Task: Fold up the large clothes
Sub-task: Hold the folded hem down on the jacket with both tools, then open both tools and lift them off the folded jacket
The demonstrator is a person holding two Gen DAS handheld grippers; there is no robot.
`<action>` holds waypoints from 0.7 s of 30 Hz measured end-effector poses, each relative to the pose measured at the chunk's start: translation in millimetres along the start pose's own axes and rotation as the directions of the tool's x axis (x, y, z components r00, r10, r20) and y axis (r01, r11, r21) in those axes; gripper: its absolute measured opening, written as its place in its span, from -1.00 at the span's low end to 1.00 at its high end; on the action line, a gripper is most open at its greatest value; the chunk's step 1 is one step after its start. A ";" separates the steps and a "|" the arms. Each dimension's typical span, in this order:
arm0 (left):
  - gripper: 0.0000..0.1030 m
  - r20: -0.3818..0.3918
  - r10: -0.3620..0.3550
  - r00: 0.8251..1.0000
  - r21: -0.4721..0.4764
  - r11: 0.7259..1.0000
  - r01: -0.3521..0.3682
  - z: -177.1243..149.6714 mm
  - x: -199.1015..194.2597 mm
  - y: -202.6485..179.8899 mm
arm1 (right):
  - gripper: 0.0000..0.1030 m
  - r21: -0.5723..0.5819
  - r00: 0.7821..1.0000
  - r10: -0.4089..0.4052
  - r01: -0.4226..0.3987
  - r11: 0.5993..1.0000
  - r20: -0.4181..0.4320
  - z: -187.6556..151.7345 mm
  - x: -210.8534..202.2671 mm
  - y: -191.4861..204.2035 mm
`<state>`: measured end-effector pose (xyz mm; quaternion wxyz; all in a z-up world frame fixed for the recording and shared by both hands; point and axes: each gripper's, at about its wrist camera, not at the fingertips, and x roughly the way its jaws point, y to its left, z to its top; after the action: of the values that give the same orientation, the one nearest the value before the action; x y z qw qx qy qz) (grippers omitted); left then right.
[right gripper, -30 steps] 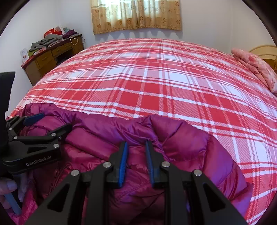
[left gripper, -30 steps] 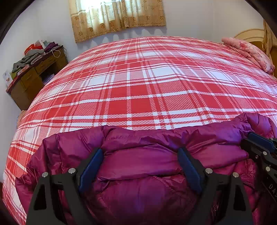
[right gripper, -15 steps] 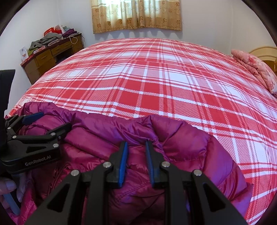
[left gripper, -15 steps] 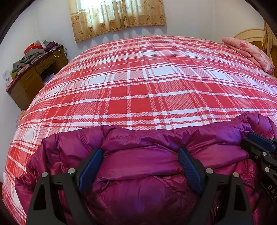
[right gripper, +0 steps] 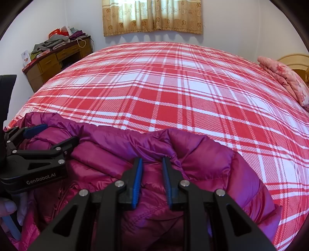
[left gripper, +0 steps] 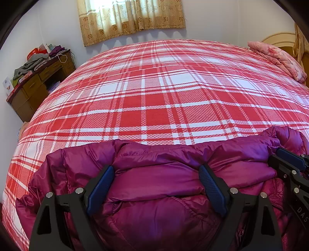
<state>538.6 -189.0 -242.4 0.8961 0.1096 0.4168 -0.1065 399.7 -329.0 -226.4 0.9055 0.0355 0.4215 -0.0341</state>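
A magenta puffer jacket (left gripper: 158, 181) (right gripper: 202, 154) lies bunched at the near edge of the bed. My left gripper (left gripper: 155, 176) stands open, its blue pads (left gripper: 100, 185) wide apart on either side of a puffed band of the jacket. In the right wrist view the left gripper (right gripper: 61, 133) rests over the jacket's left part. My right gripper (right gripper: 152, 166) is shut on a raised fold of the jacket, the pads (right gripper: 138, 173) close together. In the left wrist view the right gripper (left gripper: 280, 157) shows at the right edge, on the jacket's far end.
The red and white plaid bedspread (left gripper: 154, 92) stretches far beyond the jacket. A pink folded quilt (left gripper: 280, 56) lies by the headboard at the right. A wooden desk (left gripper: 34, 85) piled with clothes stands at the far left, below a curtain (left gripper: 131, 17). A person's fingers (right gripper: 7, 207) hold the left gripper.
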 end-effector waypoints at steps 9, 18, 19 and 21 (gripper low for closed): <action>0.76 0.000 0.002 1.000 0.001 1.000 -0.002 0.4 0.1 -1.1 | -0.54 0.003 1.000 0.004 -0.004 1.000 -0.002 0.2 0.9 -0.5; 0.88 -0.017 0.061 0.998 -0.016 0.998 -0.062 13.1 -25.1 13.9 | -0.26 -0.061 1.000 -0.029 0.028 0.998 -0.008 6.3 -18.7 0.3; 0.88 0.009 0.051 0.999 -0.036 0.998 -0.051 13.1 -38.7 20.1 | -0.01 -0.045 0.999 -0.039 0.040 0.998 0.020 4.5 -31.5 -3.6; 0.88 0.056 0.016 0.998 -0.069 0.998 -0.012 6.6 -74.1 37.3 | 0.11 -0.016 0.997 -0.016 0.017 1.000 0.070 -3.5 -66.9 -16.2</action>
<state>507.3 -148.0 -177.2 0.9115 0.0785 0.3938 -0.0890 352.6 -342.7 -178.1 0.9196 0.0231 0.3902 -0.0392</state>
